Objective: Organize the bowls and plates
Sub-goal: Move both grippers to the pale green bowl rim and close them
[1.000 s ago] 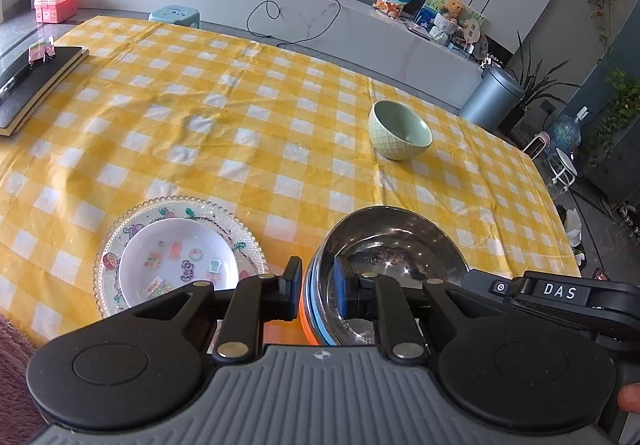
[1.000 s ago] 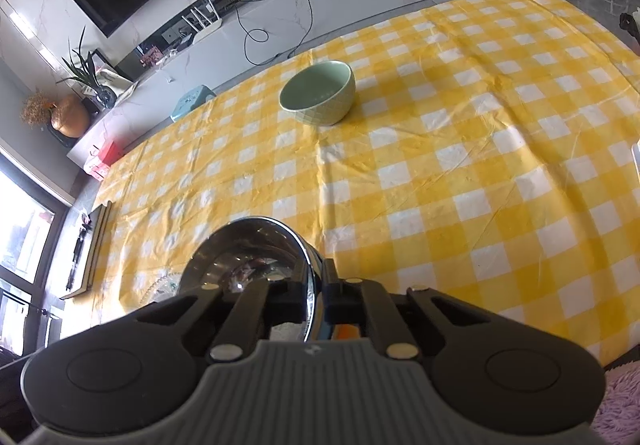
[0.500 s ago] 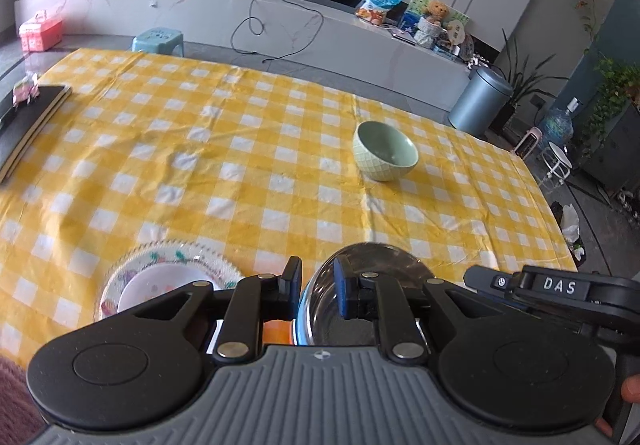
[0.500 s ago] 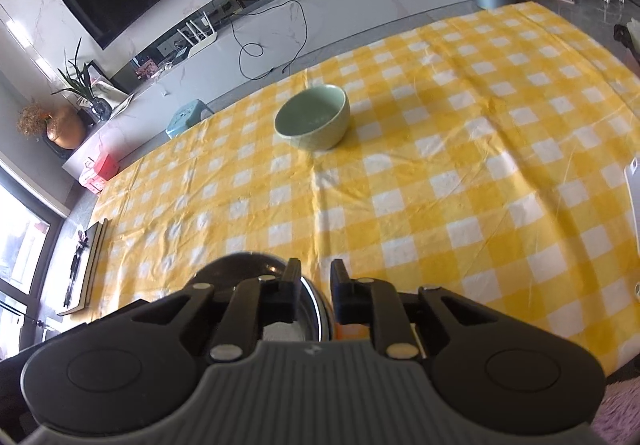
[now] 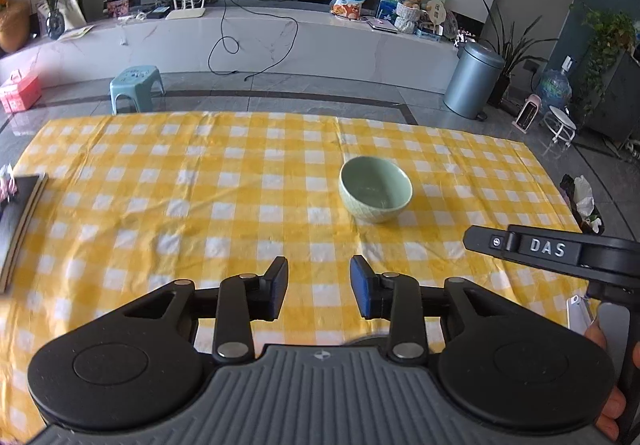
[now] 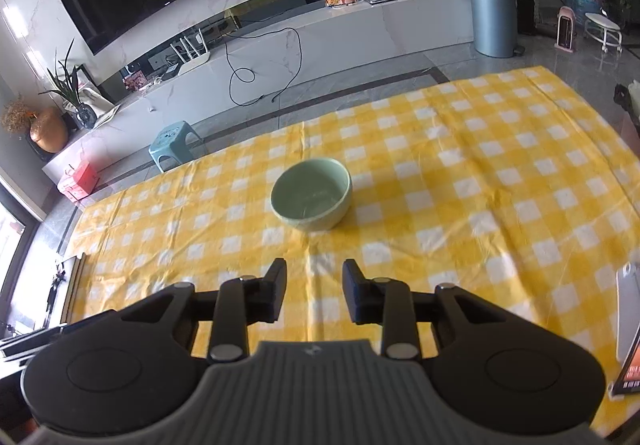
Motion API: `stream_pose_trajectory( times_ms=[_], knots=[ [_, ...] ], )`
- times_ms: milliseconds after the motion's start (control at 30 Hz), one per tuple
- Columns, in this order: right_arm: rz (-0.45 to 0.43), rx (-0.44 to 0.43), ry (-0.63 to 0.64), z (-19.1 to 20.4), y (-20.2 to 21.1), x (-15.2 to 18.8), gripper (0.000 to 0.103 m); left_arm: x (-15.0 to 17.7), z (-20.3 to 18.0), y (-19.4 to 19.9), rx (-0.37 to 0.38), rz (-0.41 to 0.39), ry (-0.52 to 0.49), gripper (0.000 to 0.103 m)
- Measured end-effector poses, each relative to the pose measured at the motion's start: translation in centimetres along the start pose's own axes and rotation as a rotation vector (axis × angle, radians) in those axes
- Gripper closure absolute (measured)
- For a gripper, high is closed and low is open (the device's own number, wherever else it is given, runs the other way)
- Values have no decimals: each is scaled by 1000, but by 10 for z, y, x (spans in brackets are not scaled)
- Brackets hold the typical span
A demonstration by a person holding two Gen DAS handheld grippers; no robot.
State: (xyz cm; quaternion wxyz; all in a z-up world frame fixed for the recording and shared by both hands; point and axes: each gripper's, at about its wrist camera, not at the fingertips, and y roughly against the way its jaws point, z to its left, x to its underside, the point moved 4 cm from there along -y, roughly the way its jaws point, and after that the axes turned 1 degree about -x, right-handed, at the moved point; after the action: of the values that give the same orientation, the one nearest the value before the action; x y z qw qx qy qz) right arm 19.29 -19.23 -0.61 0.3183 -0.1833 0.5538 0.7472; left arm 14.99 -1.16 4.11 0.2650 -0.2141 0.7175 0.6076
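Observation:
A pale green bowl stands upright and alone on the yellow checked tablecloth, well ahead of both grippers. My left gripper hovers above the cloth; its jaws are opening and nothing lies between them. My right gripper does the same, jaws opening over bare cloth. The right gripper's black body shows at the right edge of the left wrist view. Only a thin sliver of the steel bowl's rim peeks out under the left gripper; the plate is hidden.
A dark book or tray lies at the table's left edge. A phone rests at the right edge. Beyond the table are a blue stool, a grey bin and a long white cabinet.
Both grippers let go of the steel bowl's rim, opened, and rose away from it. The steel bowl and decorated plate dropped out of view; the green bowl now sits centred ahead.

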Motion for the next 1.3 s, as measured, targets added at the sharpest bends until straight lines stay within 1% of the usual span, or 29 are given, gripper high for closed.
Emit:
stream_pose_trajectory(
  times_ms=[67, 200, 333, 467, 533, 600, 733, 867, 933, 1000, 1100, 1133, 1200, 1300],
  knots=[
    [-9, 16, 3, 1, -8, -12, 69, -11, -3, -6, -2, -3, -16, 59],
    [-23, 28, -9, -2, -32, -32, 65, -27, -8, -23, -14, -9, -42, 58],
    [-11, 48, -41, -16, -58, -45, 65, -39, -11, -49, 37, 20, -34, 55],
    [-3, 45, -64, -24, -79, -54, 66, -46, -8, -81, 73, 77, 26, 55],
    [-2, 35, -75, -26, -89, -59, 66, -50, -7, -94, 64, 80, 27, 55],
    [11, 9, -99, -28, -98, -63, 66, -54, -10, -107, 56, 82, 7, 55],
    [38, 0, -116, -25, -118, -66, 67, -58, -14, -136, 49, 108, 5, 55],
    [58, 29, -101, -24, -137, -65, 68, -59, -13, -157, 48, 129, 26, 55],
    [83, 44, -114, -28, -147, -64, 69, -60, -12, -165, 53, 132, 44, 55],
    [105, 48, -127, -31, -155, -63, 71, -63, -12, -175, 58, 139, 69, 55],
    [134, 38, -159, -36, -166, -62, 73, -62, -12, -188, 64, 169, 97, 55],
    [146, 29, -178, -38, -169, -61, 76, -61, -11, -193, 66, 177, 102, 55],
    [173, 17, -211, -42, -176, -60, 79, -60, -12, -199, 63, 183, 97, 55],
    [189, 34, -208, -42, -184, -57, 81, -57, -12, -207, 49, 207, 91, 55]
  ],
)
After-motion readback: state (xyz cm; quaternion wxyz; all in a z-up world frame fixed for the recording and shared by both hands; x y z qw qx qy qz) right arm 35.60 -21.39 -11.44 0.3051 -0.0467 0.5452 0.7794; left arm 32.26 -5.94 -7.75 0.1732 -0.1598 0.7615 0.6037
